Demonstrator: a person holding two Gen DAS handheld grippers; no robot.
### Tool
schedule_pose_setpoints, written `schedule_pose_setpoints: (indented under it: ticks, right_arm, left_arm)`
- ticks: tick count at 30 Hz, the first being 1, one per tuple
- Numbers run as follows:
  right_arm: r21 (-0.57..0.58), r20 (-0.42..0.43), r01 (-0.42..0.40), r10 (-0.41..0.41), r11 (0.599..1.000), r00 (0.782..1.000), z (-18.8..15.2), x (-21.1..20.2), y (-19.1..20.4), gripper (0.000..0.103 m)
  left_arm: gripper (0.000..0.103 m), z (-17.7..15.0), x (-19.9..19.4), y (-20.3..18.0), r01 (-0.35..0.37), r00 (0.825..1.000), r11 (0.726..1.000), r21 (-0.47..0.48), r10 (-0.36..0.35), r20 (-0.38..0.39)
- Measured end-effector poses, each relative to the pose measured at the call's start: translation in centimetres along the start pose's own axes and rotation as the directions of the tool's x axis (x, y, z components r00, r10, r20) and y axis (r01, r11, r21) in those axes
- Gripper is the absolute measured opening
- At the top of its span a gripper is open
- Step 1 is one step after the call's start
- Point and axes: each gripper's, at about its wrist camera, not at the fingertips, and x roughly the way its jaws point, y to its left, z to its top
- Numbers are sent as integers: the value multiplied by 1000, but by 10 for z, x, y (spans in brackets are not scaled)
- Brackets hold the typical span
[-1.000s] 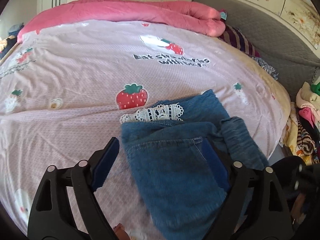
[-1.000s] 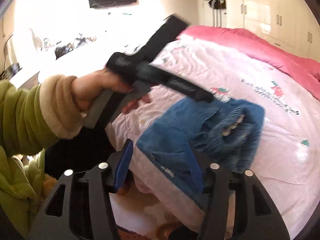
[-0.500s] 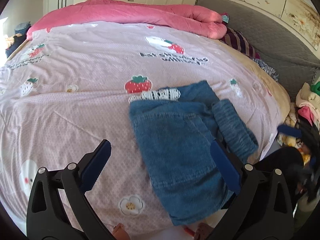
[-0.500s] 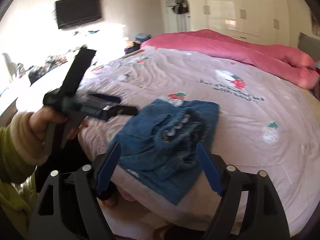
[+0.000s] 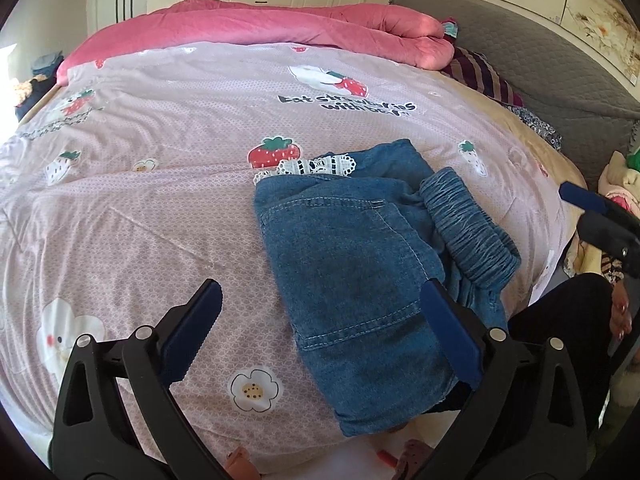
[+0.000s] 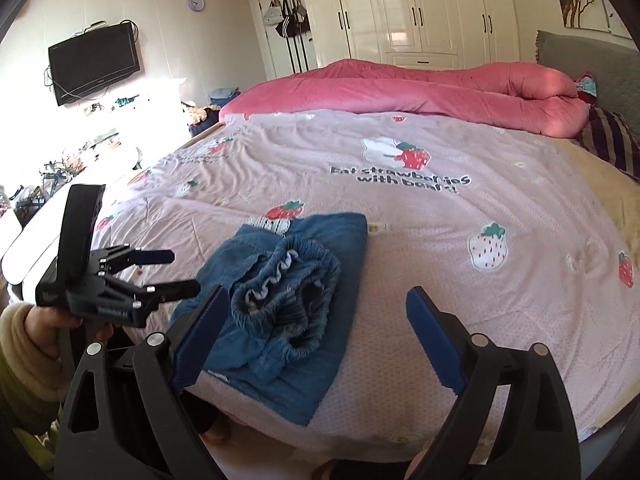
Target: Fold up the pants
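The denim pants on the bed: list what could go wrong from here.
1. The folded denim pants lie at the near edge of the bed, one corner past it; a nudge might slide them off.
2. The elastic waistband sits bunched and puffed on top, so the fold may spring open.
3. Both the left gripper and the right gripper are open, holding nothing, so nothing restrains the bundle.

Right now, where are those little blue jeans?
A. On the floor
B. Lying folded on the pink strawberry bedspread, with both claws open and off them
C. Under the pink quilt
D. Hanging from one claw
B: the jeans lie folded on the bedspread, and the left claw and right claw are open, gripping nothing.
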Motion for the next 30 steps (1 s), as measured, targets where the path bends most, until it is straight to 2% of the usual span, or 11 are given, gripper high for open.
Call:
schedule_pose_setpoints:
  ticks: [8, 12, 16, 19, 22, 24, 26, 30]
  right_arm:
    - [-86, -27, -9, 7, 996, 1000, 17, 19, 26, 93]
    - [-96, -88, -6, -2, 995, 996, 28, 47, 26, 94]
    - [32, -169, -35, 40, 999, 985, 25, 80, 4, 94]
    - [164, -226, -69, 105, 984, 968, 11, 102, -18, 94]
    - [250, -248, -95, 158, 964, 956, 1, 114, -35, 93]
    - [279, -243, -121, 193, 953, 951, 0, 119, -40, 90]
    - [294, -243, -164, 240, 941, 940, -1, 123, -39, 71]
    - [322, -256, -180, 268, 929, 929, -3, 128, -41, 66]
  left_arm:
    - [93, -1, 3, -5, 5, 1000, 1000, 16, -5, -8]
    - [93, -3, 10, -5, -6, 1000, 1000, 15, 6, -22]
    - [93, -8, 23, -2, -11, 999, 1000, 4, 11, -50]
    - [93, -12, 31, 0, -2, 998, 1000, -11, 1, -64]
    - [93, -15, 38, 3, 23, 997, 999, -38, -25, -71]
    - [93, -16, 40, 6, 40, 997, 997, -59, -43, -64]
    - [93, -17, 40, 7, 51, 997, 996, -73, -55, -61]
    - [93, -17, 41, 8, 80, 994, 992, -94, -86, -65]
